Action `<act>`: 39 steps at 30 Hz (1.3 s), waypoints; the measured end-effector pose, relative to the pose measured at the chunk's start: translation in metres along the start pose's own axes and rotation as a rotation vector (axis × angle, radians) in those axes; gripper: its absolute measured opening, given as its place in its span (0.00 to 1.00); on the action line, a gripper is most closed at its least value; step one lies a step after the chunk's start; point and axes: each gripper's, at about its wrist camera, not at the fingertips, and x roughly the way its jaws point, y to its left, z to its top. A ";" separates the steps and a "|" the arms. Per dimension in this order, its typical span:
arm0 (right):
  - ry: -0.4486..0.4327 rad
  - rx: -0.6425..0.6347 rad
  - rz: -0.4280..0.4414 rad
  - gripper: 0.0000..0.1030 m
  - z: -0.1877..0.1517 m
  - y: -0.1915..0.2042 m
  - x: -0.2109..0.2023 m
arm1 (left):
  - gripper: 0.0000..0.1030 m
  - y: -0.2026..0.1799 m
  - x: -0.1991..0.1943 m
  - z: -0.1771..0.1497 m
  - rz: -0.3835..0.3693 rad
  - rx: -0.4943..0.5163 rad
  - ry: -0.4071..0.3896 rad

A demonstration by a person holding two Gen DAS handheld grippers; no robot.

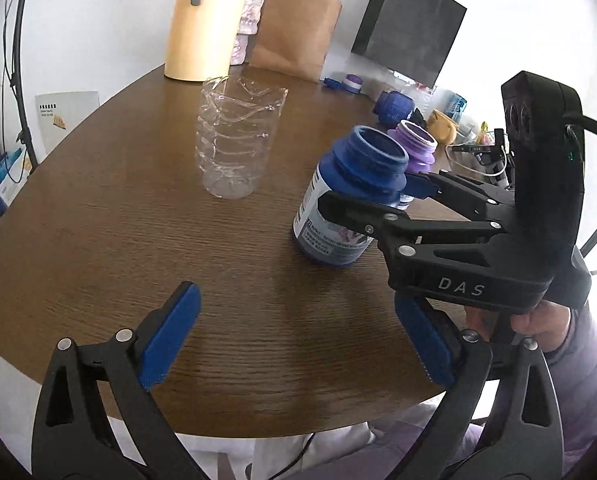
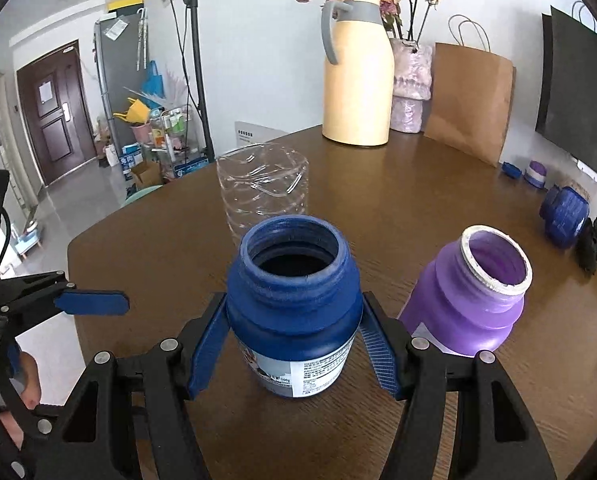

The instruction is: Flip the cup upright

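A blue plastic jar (image 2: 294, 304) with a white label stands upright and open-mouthed on the brown wooden table (image 2: 398, 208). My right gripper (image 2: 292, 320) is shut on the blue jar, one blue pad pressing each side just below the shoulder. In the left wrist view the same jar (image 1: 338, 208) sits right of centre with the right gripper (image 1: 370, 192) reaching in from the right. My left gripper (image 1: 294, 300) hangs open over the table's near edge with nothing between its pads. A purple jar (image 2: 470, 304) stands upright just right of the blue one.
A clear cut-off plastic bottle (image 1: 234, 144) stands upright behind the jars. At the back are a yellow thermos jug (image 2: 358, 76), a vase of dried roses (image 2: 410, 88), a brown paper bag (image 2: 470, 104) and a black bag (image 1: 410, 28). Another blue jar (image 2: 564, 216) lies at the far right.
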 end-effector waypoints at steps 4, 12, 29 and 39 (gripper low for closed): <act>-0.050 0.012 0.013 0.82 -0.002 -0.001 -0.014 | 0.94 -0.004 -0.008 -0.002 -0.006 0.010 -0.017; -0.106 0.020 -0.053 0.82 -0.021 0.004 -0.067 | 0.99 -0.032 -0.032 -0.013 -0.032 0.060 -0.061; -0.130 0.354 -0.217 0.82 -0.114 0.002 -0.227 | 1.00 -0.105 -0.135 -0.075 0.147 0.108 -0.265; -0.226 0.335 -0.364 0.82 -0.163 0.063 -0.288 | 1.00 -0.113 -0.184 -0.124 0.243 0.081 -0.315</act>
